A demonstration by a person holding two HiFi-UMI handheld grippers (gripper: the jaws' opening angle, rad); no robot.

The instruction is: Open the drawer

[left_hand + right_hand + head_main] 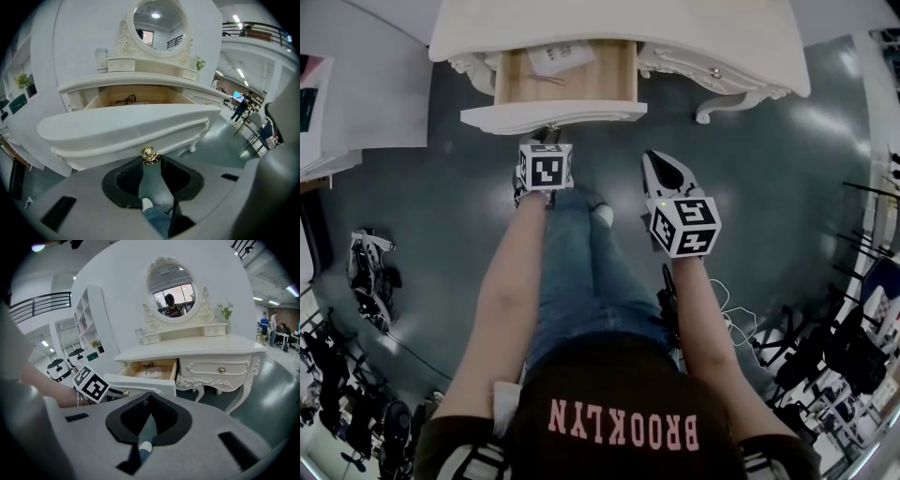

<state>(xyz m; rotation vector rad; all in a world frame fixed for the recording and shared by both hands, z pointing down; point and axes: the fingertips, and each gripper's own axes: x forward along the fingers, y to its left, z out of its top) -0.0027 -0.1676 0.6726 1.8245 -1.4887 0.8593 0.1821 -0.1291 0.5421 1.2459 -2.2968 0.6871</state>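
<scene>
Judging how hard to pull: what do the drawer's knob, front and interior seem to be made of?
Small round gold knob: glinting, likely brass-finished metal. Curved white drawer front: smooth paint, probably over wood. Pale tan drawer interior: matte, unpainted, looks like wood or board.

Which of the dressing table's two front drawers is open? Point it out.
The left drawer, pulled out with its wooden inside and a paper showing; the right drawer sits flush, shut.
</scene>
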